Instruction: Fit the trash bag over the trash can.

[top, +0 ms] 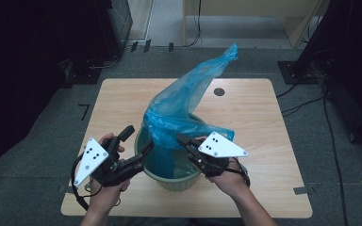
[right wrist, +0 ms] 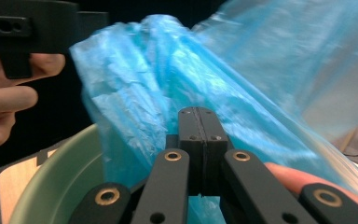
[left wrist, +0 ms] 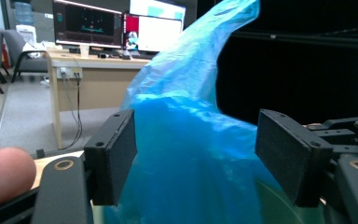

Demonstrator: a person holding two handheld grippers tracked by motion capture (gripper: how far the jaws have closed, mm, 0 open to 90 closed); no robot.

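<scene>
A blue plastic bag (top: 179,103) stands up out of a green bin (top: 179,181) at the table's front middle, its top tail leaning far right. My left gripper (top: 139,139) is open at the bin's left rim. In the left gripper view its wide-apart pads frame the bag (left wrist: 186,140) without touching it, above the bin (left wrist: 270,205). My right gripper (top: 181,139) is at the bag's right side. In the right gripper view the jaws (right wrist: 199,112) are pressed together with the bag film (right wrist: 135,70) at their tips, over the bin rim (right wrist: 51,186).
The bin sits on a light wooden table (top: 254,117) with a small round hole (top: 219,92) at the back. Dark equipment and cables ring the table on the floor. A desk with monitors (left wrist: 98,23) stands beyond. The other hand (right wrist: 9,98) shows at left.
</scene>
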